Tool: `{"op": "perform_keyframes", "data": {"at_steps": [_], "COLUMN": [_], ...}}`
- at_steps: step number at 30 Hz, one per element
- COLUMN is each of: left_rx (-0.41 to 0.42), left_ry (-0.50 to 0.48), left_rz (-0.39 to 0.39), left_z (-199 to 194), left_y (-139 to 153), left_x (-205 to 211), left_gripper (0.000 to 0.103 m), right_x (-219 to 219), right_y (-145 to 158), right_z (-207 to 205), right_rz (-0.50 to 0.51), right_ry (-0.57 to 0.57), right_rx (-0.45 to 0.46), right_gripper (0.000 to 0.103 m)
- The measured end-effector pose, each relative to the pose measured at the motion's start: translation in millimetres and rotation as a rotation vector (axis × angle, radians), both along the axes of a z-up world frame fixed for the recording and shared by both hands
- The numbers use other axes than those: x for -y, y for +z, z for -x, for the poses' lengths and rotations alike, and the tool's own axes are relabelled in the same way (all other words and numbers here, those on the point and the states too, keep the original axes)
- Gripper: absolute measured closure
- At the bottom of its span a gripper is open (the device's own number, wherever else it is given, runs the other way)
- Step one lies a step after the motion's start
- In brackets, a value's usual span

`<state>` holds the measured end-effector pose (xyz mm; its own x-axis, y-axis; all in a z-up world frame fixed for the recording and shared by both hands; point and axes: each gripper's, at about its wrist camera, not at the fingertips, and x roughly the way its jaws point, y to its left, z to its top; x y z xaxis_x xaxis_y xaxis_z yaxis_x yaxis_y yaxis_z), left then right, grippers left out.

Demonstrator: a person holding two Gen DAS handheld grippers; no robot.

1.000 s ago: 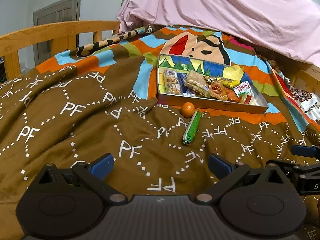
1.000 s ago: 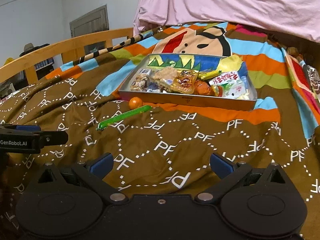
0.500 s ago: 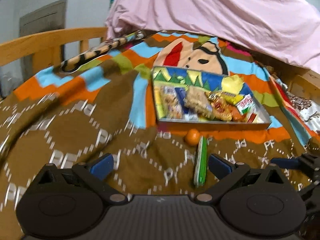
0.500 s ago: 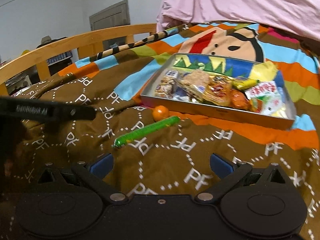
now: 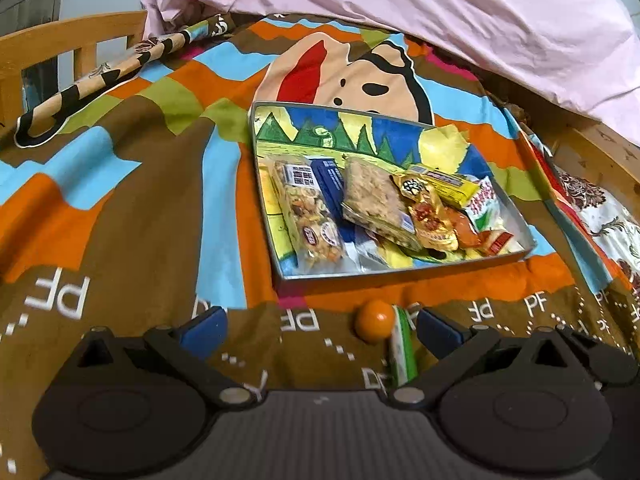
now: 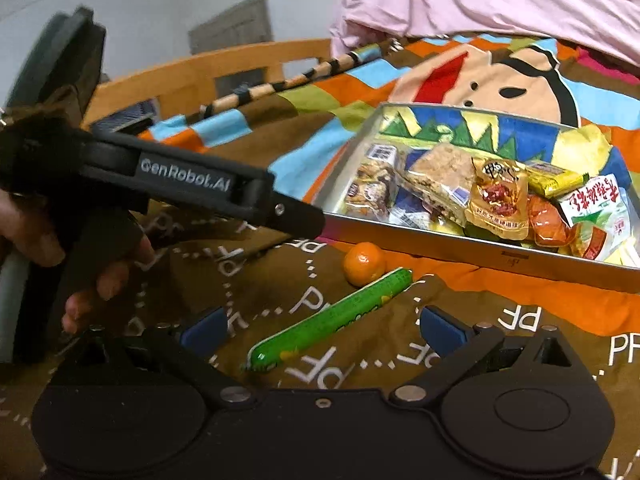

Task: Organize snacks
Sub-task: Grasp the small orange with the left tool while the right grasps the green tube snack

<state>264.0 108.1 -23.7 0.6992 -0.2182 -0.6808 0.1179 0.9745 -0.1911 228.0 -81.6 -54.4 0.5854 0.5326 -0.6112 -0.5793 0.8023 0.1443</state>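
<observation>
A shallow metal tray holding several wrapped snacks lies on the patterned blanket. In front of it lie a small orange and a long green snack stick. My left gripper is open and empty, low over the blanket; the orange and the stick's far end sit between its fingers toward the right one. My right gripper is open and empty with the green stick lying between its fingers. The left gripper's body crosses the right wrist view at left.
A wooden bed rail runs along the left. A pink sheet is heaped behind the tray. A rolled striped cloth lies at the far left.
Both grippers have moved forward toward the tray. The orange and green stick now lie between the fingers. The left gripper has come into the right wrist view.
</observation>
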Motion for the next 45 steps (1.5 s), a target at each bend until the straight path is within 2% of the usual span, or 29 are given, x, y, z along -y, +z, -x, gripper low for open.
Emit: {"op": "perform_keyframes", "data": {"at_steps": [3,6,16,19,23,31,34,37,45], "left_rx": [-0.001,-0.002,-0.023,-0.023,-0.027,-0.035,-0.047,-0.042,0.01], "left_ry": [-0.006,-0.012,-0.043,-0.039,-0.034,-0.072,-0.09,-0.109,-0.193], "left_rz": [-0.006,-0.01,-0.005,-0.002,-0.002,0.007,0.008,-0.013,-0.106], "left_z": [-6,-7,-10,-11,-11,-14,-15,-16,-18], "left_y": [-4,-8,-15,-14,-13,-16,-20,-23,-28], "left_x": [-1,-1,4,5,6,17,22,26,46], "left_gripper": [0.0,0.0,0.0,0.0,0.0,0.0,0.0,0.0,0.001], "right_x": [-20,-33,-27,-35,-43,-12,5,16,32], "right_y": [-9,-18,-20,-23,-31,-33,-38,-41,-46], "right_z": [-3,-4,2,-1,-2,-1,-5,-9,-24], "right_rz": [0.123,0.235,0.379,0.396,0.45,0.563,0.565,0.518,0.415], "right_ry": [-0.08,-0.102,-0.119,-0.102,-0.083,-0.076,-0.071,-0.025,0.071], "right_rx": [0.062,0.122,0.291,0.281,0.311,0.401,0.421,0.439,0.407], "right_gripper": [0.001,0.001,0.001,0.001,0.001,0.001,0.001,0.003,0.009]}}
